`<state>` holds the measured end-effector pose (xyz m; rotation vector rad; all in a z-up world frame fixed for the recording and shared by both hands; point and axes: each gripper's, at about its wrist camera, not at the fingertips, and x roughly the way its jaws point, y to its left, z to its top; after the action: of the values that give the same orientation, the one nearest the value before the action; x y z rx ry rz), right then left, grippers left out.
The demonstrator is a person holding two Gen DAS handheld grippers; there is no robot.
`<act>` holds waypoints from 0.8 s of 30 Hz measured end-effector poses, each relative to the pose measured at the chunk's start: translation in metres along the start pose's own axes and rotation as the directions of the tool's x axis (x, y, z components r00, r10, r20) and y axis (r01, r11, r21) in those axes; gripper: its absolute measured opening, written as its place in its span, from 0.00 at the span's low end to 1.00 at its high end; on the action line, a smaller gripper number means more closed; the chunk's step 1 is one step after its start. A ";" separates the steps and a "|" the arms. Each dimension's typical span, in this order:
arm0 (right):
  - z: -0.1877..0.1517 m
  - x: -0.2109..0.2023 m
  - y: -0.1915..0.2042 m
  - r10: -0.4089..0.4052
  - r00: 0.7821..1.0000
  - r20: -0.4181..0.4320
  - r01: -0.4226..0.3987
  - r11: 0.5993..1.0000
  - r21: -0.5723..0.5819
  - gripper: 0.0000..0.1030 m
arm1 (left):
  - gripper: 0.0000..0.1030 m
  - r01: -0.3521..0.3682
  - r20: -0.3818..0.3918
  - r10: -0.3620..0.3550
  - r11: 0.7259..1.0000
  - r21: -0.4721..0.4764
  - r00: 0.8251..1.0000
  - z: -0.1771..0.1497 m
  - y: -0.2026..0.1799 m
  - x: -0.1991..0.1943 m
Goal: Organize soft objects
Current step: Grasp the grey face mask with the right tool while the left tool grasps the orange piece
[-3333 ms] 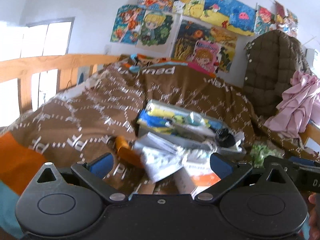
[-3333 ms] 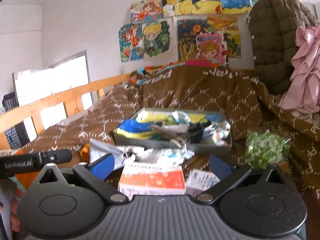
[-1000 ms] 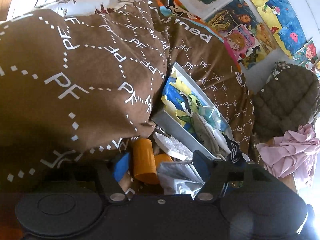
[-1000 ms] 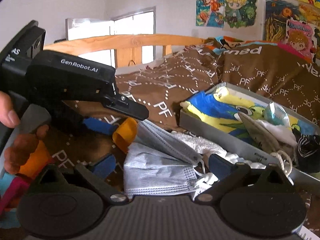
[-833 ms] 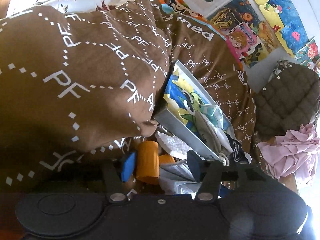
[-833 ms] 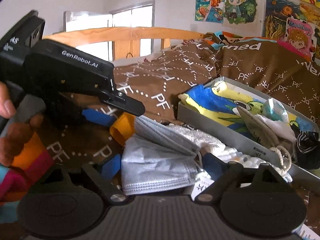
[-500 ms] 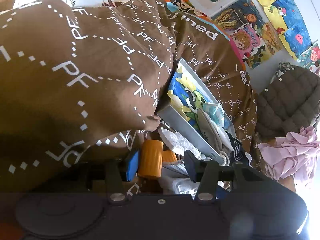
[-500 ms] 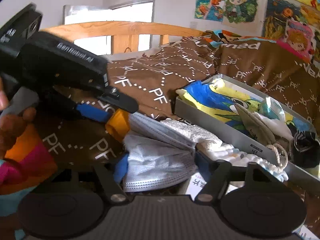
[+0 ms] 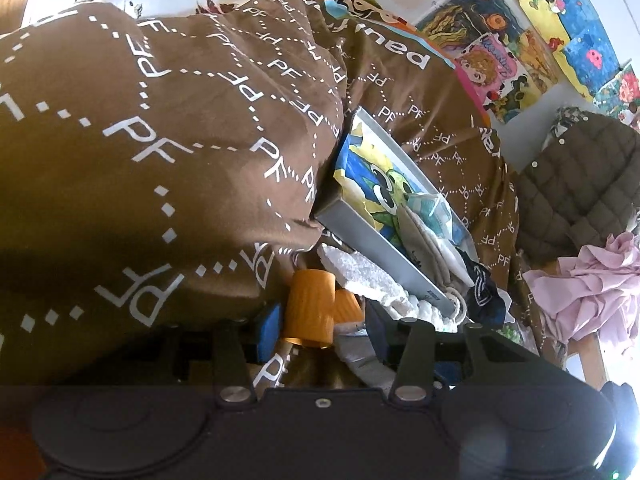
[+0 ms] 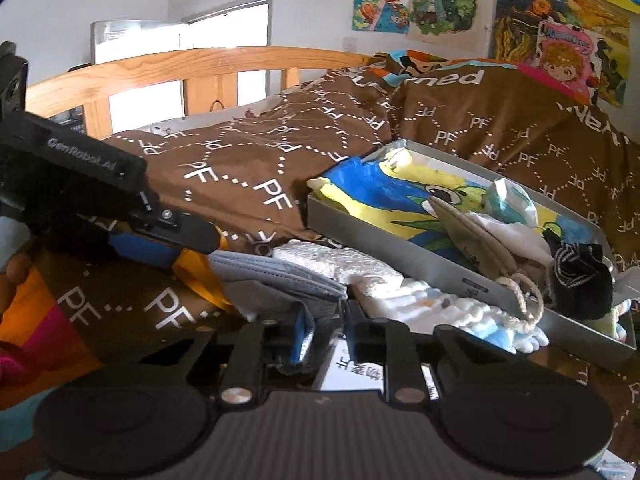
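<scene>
An orange ribbed soft roll (image 9: 312, 308) lies on the brown PF blanket (image 9: 160, 140) beside a grey tray (image 9: 376, 248). My left gripper (image 9: 324, 330) has its jaws narrowed around the roll; the blue left pad touches it, the right side is hidden. It also shows in the right wrist view (image 10: 188, 256) with the roll (image 10: 198, 274). My right gripper (image 10: 324, 332) is shut on a grey face mask (image 10: 276, 280). The tray (image 10: 400, 240) holds a cartoon cloth, a beige pouch and a black sock.
White fluffy cloths (image 10: 400, 284) lie in front of the tray. A printed box (image 10: 352, 368) sits under my right gripper. A wooden bed rail (image 10: 168, 64) runs behind. A quilted jacket (image 9: 580, 184) and pink garment (image 9: 592, 288) hang at the right.
Both grippers closed: the left narrowed around the orange roll, the right closed onto the grey mask. Earlier, both swung down from the open view toward the pile.
</scene>
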<state>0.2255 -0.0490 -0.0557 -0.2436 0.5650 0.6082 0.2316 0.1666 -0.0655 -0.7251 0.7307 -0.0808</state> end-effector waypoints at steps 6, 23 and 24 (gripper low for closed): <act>0.002 -0.001 -0.007 0.007 1.000 -0.007 -0.007 0.999 0.042 0.18 | 0.44 -0.006 0.003 0.006 1.000 -0.006 1.000 0.001 0.004 0.003; 0.005 -0.018 -0.002 -0.016 0.994 0.104 0.014 1.000 0.021 0.11 | 0.17 -0.060 0.075 0.047 0.982 0.182 0.996 -0.007 -0.018 -0.001; 0.006 -0.019 -0.004 -0.027 0.994 0.107 0.024 0.999 0.026 0.11 | 0.17 -0.068 0.090 0.050 0.977 0.200 0.995 -0.008 -0.020 -0.003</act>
<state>0.2178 -0.0587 -0.0401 -0.1936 0.4644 0.5861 0.2278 0.1478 -0.0559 -0.5086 0.6514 -0.0686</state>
